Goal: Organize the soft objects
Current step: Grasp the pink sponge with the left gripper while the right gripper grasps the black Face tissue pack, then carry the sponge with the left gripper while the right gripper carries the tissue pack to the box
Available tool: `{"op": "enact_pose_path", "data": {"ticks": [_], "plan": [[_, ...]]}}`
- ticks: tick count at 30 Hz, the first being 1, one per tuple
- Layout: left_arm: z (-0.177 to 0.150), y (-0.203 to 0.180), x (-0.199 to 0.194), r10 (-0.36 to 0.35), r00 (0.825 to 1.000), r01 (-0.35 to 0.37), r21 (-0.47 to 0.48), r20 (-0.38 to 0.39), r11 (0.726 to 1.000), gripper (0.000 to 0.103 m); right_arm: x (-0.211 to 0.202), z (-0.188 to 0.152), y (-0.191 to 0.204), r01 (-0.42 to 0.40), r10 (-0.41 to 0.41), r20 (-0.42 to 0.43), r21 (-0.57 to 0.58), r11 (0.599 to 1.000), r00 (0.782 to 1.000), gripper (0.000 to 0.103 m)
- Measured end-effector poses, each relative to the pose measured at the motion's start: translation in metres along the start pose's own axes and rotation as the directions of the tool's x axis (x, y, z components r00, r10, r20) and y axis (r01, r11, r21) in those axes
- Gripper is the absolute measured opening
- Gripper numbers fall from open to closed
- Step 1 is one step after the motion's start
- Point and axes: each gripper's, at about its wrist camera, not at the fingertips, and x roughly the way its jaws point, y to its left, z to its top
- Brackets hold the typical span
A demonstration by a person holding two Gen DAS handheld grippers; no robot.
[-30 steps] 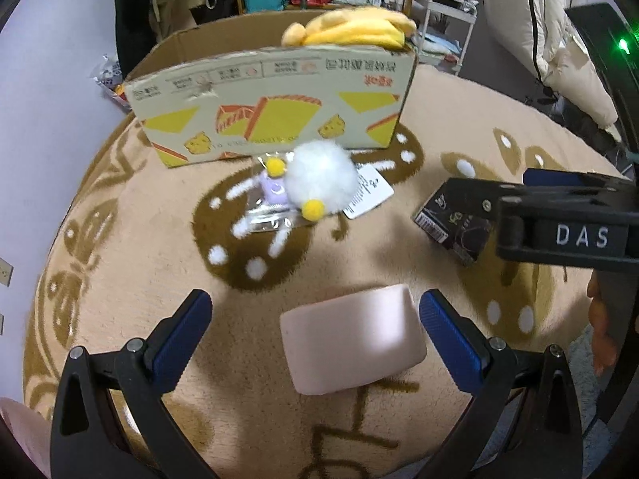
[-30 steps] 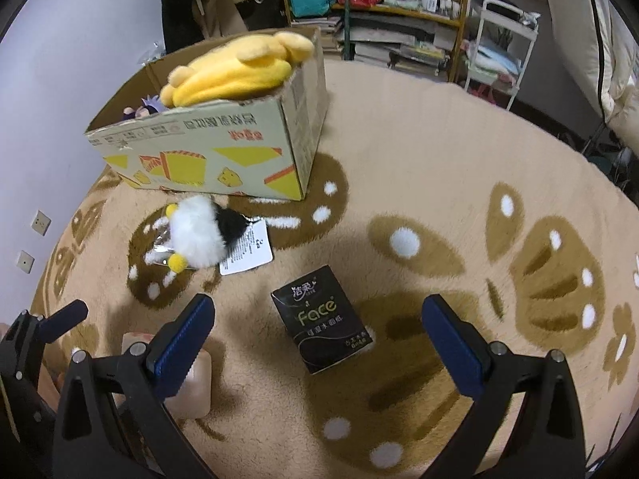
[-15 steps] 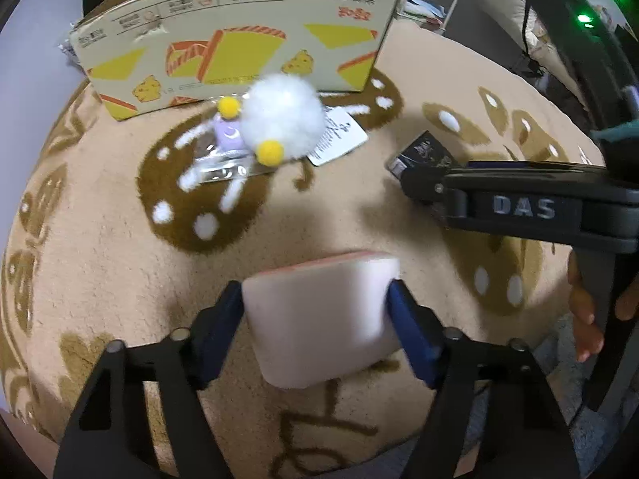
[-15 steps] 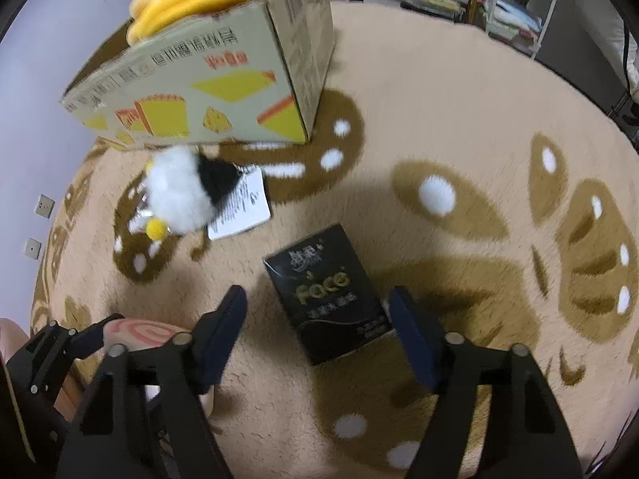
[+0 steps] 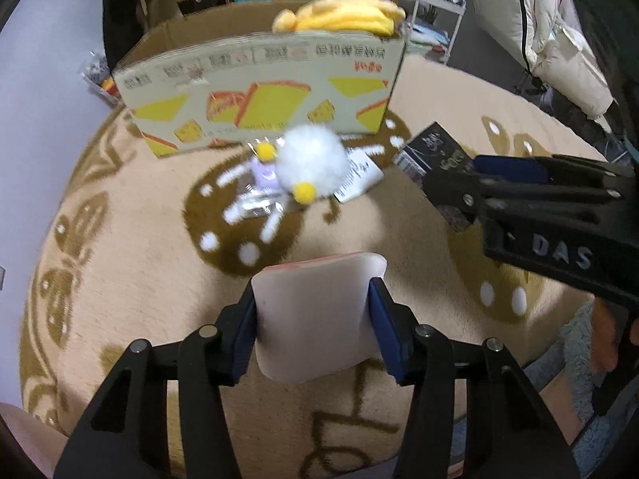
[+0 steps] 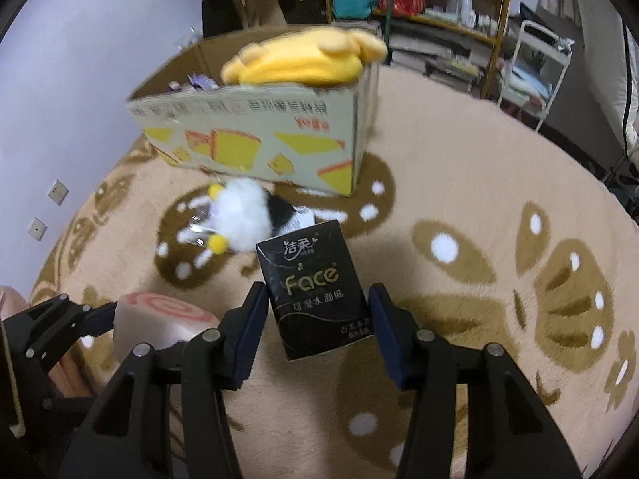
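A pink soft block (image 5: pixel 315 319) with a red swirl on its end (image 6: pixel 167 307) sits between the blue pads of my left gripper (image 5: pixel 313 304). Its jaws are closing and the pads press on the block's sides. My right gripper (image 6: pixel 316 304) has its jaws closing on a black "Face" tissue pack (image 6: pixel 315 275), with both pads against the pack's edges. The pack (image 5: pixel 433 151) also shows in the left wrist view, to the right. A white fluffy toy (image 5: pixel 309 163) with yellow pompoms lies on the rug in front of the cardboard box (image 5: pixel 263 80). A yellow plush (image 6: pixel 303 60) lies in the box.
A paper tag (image 5: pixel 357 179) and a clear packet with a purple item (image 5: pixel 259 183) lie beside the fluffy toy. The round beige rug (image 6: pixel 459 159) has brown patterns. Shelves (image 6: pixel 431 8), a white cart (image 6: pixel 531 76) and hanging clothes stand behind the box. A hand (image 5: pixel 599 339) holds the right gripper.
Both grippers went from wide open to closed: the left on the pink block, the right on the black tissue pack. Both objects now sit higher between the fingers.
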Motion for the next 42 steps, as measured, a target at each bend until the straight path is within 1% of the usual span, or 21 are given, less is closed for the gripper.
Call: {"op": "enact_pose_path", "data": {"ticks": [2,4,7,10,12,15,17,19,24,31,33,35,39,42], "plan": [[0.001,0.002,-0.008,0.030,0.999,-0.030,0.001,0.039,1.000,0.051,-0.010,-0.001,0.004,-0.004,0.005,0.029,-0.012,1.000,1.000,0.055],[0.003,0.004,-0.018,0.061,0.994,-0.060,-0.012,0.091,0.998,0.051,-0.022,-0.001,0.009,-0.010,0.011,0.066,-0.016,1.000,0.998,0.055],[0.006,0.009,-0.033,0.078,0.985,-0.073,-0.035,0.156,0.997,0.051,-0.042,-0.001,0.013,-0.036,0.037,0.135,-0.006,0.999,0.990,0.055],[0.011,0.016,-0.042,0.092,0.979,-0.085,-0.046,0.180,0.995,0.051,-0.060,0.001,0.016,-0.040,0.043,0.192,-0.017,0.999,0.980,0.055],[0.012,0.018,-0.045,0.103,0.976,-0.096,-0.046,0.191,0.994,0.051,-0.066,0.002,0.020,-0.028,0.035,0.216,-0.034,0.999,0.976,0.055],[0.014,0.022,-0.052,0.132,0.967,-0.123,-0.054,0.220,0.991,0.051,-0.073,0.006,0.021,-0.023,0.033,0.251,-0.041,0.999,0.968,0.055],[0.019,0.028,-0.056,0.124,0.966,-0.111,-0.068,0.228,0.991,0.051,-0.080,0.007,0.021,-0.017,0.026,0.295,-0.034,0.999,0.955,0.055],[0.023,0.032,-0.060,0.109,0.965,-0.093,-0.078,0.240,0.993,0.051,-0.090,0.008,0.021,-0.014,0.023,0.348,-0.029,0.999,0.937,0.055],[0.039,0.038,-0.075,0.132,0.945,-0.114,-0.075,0.301,0.991,0.051,-0.115,0.014,0.028,0.034,-0.010,0.461,-0.044,0.998,0.887,0.055],[0.063,0.048,-0.094,0.168,0.912,-0.147,-0.085,0.374,0.985,0.051,-0.127,0.029,0.028,0.036,-0.015,0.529,-0.030,0.999,0.849,0.055],[0.070,0.051,-0.097,0.188,0.900,-0.169,-0.083,0.393,0.982,0.051,-0.129,0.035,0.028,0.040,-0.015,0.542,-0.034,0.999,0.841,0.055],[0.077,0.054,-0.099,0.201,0.890,-0.182,-0.085,0.410,0.980,0.051,-0.130,0.042,0.029,0.038,-0.011,0.550,-0.039,0.999,0.835,0.055],[0.091,0.061,-0.101,0.198,0.883,-0.174,-0.094,0.427,0.980,0.051,-0.129,0.056,0.028,0.045,-0.017,0.566,-0.036,0.998,0.824,0.055],[0.100,0.064,-0.100,0.216,0.869,-0.196,-0.090,0.445,0.976,0.051,-0.127,0.064,0.027,0.045,-0.018,0.568,-0.034,0.998,0.823,0.055]]}}
